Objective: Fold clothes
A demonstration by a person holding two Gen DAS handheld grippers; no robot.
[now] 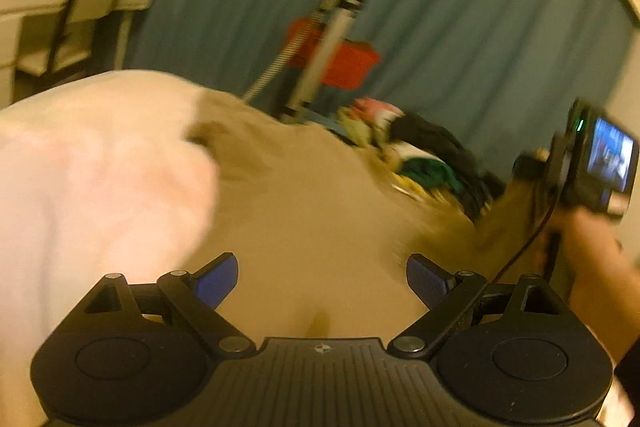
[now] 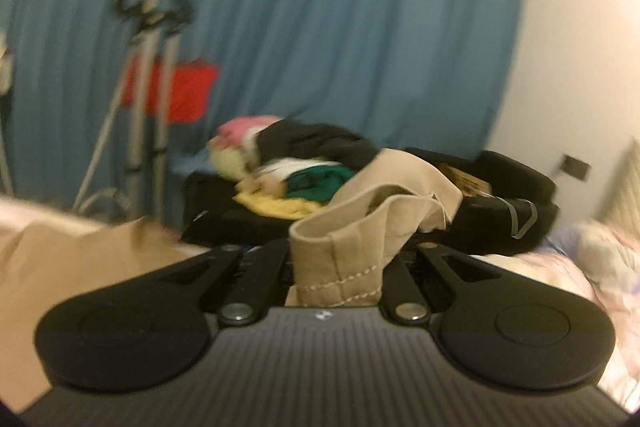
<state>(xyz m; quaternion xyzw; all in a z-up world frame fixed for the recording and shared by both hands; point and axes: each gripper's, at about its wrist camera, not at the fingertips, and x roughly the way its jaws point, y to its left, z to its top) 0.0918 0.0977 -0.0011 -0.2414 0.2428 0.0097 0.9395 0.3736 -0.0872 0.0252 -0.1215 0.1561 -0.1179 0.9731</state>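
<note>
A tan garment (image 1: 320,211) lies spread over the bed in the left wrist view. My left gripper (image 1: 322,281) is open just above it, blue pads (image 1: 218,281) wide apart, nothing between them. My right gripper (image 2: 338,267) is shut on a stitched hem of the tan garment (image 2: 352,247), which bunches up between the jaws and hides the fingertips. In the left wrist view the right gripper (image 1: 536,183) holds that edge lifted at the far right.
A pale pink bedsheet (image 1: 88,187) covers the left. A pile of mixed clothes (image 2: 304,167) sits on a black open suitcase (image 2: 500,195) ahead. A tripod (image 2: 148,87) and a red box (image 2: 176,91) stand before a blue curtain (image 2: 320,7).
</note>
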